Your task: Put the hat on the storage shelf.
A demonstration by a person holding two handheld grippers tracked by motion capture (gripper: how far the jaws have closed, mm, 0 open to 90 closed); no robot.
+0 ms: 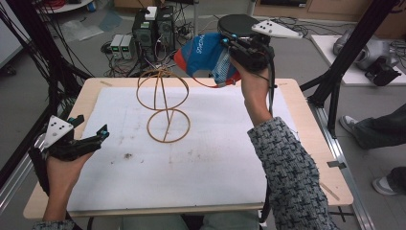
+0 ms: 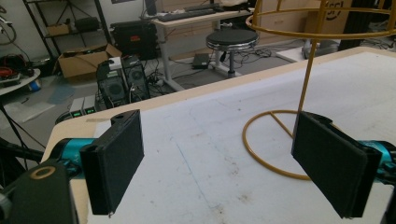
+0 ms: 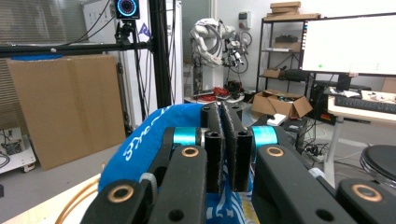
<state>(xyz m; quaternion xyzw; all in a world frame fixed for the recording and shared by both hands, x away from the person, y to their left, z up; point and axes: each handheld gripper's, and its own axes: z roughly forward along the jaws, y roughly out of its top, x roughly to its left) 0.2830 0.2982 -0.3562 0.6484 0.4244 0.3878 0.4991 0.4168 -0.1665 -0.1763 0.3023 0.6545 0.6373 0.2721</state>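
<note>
We see the right hand-held gripper (image 1: 229, 53) raised above the far edge of the bench (image 1: 306, 129), around 1 o'clock from the bench centre, jaws clenched on a blue, red and white cap (image 1: 207, 57). In the right gripper view the two pads sit almost together with the cap's (image 3: 149, 140) blue fabric pinched between them. The cap hangs just above and to 2 o'clock of the gold wire stand (image 1: 163, 103), not touching it as far as we can tell. The left hand-held gripper (image 1: 91, 136) rests at 9 o'clock near the left bench edge, released, jaws wide apart, nothing between them. The white mat (image 1: 201, 163) is bare from centre to 6 o'clock.
</note>
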